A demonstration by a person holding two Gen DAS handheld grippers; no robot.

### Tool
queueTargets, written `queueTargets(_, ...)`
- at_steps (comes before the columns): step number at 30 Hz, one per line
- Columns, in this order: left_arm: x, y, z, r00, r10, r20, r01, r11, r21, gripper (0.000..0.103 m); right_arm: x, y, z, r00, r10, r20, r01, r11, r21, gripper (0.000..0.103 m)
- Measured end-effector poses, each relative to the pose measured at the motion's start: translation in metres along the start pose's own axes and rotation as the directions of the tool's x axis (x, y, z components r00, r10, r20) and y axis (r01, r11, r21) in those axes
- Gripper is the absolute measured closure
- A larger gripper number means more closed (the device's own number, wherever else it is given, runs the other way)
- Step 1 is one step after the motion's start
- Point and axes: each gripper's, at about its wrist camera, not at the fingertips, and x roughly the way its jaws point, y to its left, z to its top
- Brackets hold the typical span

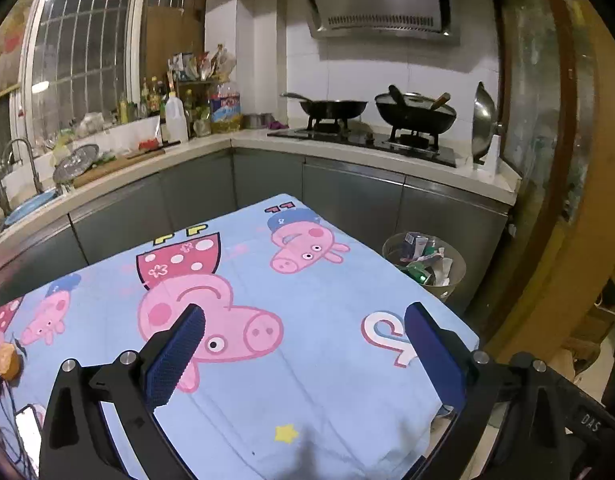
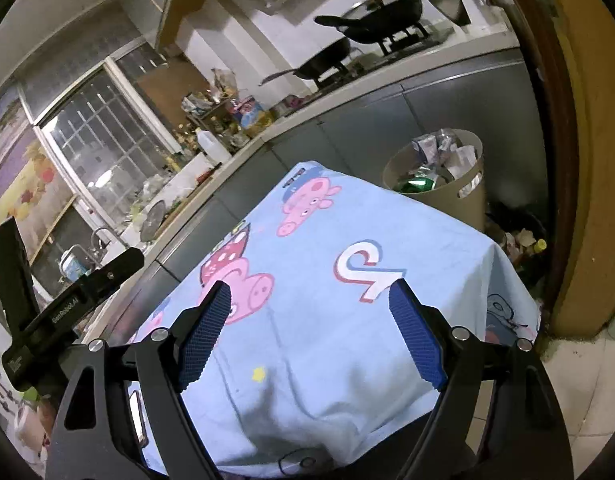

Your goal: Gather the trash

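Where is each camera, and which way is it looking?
Left wrist: on the left gripper, above the cartoon cloth, facing the stove and counter; its two blue fingers show, spread apart.
Right wrist: on the right gripper, tilted, above the same cloth, facing the bin; its fingers show, spread apart, plus a black device at the left edge.
Shared: cloth, bin, stove, window.
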Motion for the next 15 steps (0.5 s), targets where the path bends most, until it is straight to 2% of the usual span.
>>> queueTargets(8, -0.037, -0.010, -0.012, 0.998, 0.028, 0.047, -0.029, 1.000, 0.010, 0.004, -0.024, 0.019, -0.009, 1.000, 0.026, 0.018, -0.025, 0.998, -0.058, 0.017)
queueTargets(11, -0.048, -0.010, -0.013, 0.997, 0.050, 0.062, -0.049, 0.999, -0.008, 0.004, -0.041, 0.024, -0.009, 0.997, -0.005, 0.079, 0.009, 0.998, -0.060, 0.006)
queueTargets(15, -0.062, -0.008, -0.011, 0.994, 0.037, 0.106, -0.033, 0.999, -0.041, 0.004, -0.058, 0.031, -0.006, 0.991, 0.001, 0.136, 0.011, 0.996, -0.089, 0.006)
